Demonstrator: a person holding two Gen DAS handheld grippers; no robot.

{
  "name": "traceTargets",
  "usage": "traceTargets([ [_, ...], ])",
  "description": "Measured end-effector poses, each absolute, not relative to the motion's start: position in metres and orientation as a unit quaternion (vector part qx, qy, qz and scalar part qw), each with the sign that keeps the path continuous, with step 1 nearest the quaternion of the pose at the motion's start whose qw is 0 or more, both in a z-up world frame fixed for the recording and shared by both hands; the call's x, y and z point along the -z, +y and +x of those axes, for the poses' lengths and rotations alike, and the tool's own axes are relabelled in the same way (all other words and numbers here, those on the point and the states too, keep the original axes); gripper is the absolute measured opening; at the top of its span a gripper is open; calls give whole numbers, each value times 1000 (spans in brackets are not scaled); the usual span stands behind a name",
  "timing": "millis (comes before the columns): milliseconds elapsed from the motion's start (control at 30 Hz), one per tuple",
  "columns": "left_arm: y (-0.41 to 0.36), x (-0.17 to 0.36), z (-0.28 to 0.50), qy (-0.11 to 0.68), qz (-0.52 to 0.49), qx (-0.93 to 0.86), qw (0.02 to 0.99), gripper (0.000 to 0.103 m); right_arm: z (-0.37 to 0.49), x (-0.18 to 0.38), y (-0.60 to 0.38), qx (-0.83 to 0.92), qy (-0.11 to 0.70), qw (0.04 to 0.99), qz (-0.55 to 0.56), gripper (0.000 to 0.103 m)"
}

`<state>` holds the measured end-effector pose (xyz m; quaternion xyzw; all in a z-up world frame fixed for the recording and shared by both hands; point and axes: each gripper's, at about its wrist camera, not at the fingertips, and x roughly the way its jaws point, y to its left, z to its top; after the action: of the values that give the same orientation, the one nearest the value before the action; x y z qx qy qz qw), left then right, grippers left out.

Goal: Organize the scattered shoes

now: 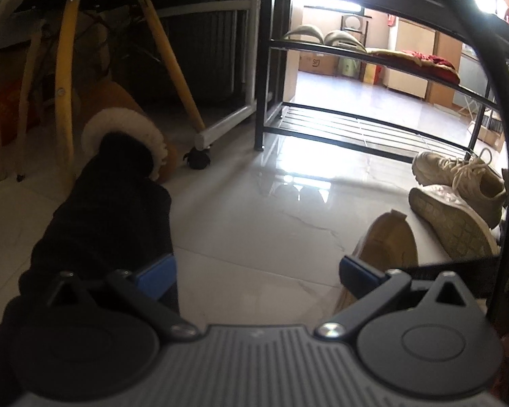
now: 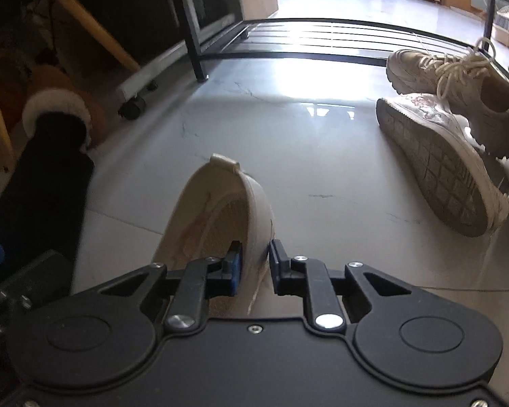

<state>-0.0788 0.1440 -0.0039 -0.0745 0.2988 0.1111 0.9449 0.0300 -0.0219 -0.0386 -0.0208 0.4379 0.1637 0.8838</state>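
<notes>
The beige shoe (image 2: 217, 217) on the floor (image 2: 305, 156) is clamped at its collar by the right gripper (image 2: 254, 264), the left gripper (image 1: 258, 271) is held wide open and empty, and the sneakers (image 2: 458, 101) beside the rack (image 2: 322, 34) remain unshelved.

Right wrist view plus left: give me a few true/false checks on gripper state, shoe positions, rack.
1. The right gripper is closed on the side wall of the beige shoe. True.
2. The left gripper is shut on a shoe. False: its jaws stand wide open over bare floor, nothing between them.
3. The bottom tier of the black shoe rack holds a pair of sneakers. False: that tier is bare; the cream lace-up sneaker sits on the floor in front of it.
4. The white sneaker lies tipped with its sole showing. True.
5. A fur-lined tan boot lies near the chair legs. True.
</notes>
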Motion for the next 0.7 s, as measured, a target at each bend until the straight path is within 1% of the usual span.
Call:
traceTargets([
  [67, 145, 4, -79, 299, -76, -113, 944, 102, 28, 40, -18, -163, 437, 884, -45, 11],
  [300, 145, 4, -80, 299, -80, -115, 944, 102, 20, 35, -40, -160, 437, 882, -74, 11],
  [700, 135, 5, -79, 297, -54, -101, 948, 102, -1, 30, -145, -112, 461, 868, -144, 11],
])
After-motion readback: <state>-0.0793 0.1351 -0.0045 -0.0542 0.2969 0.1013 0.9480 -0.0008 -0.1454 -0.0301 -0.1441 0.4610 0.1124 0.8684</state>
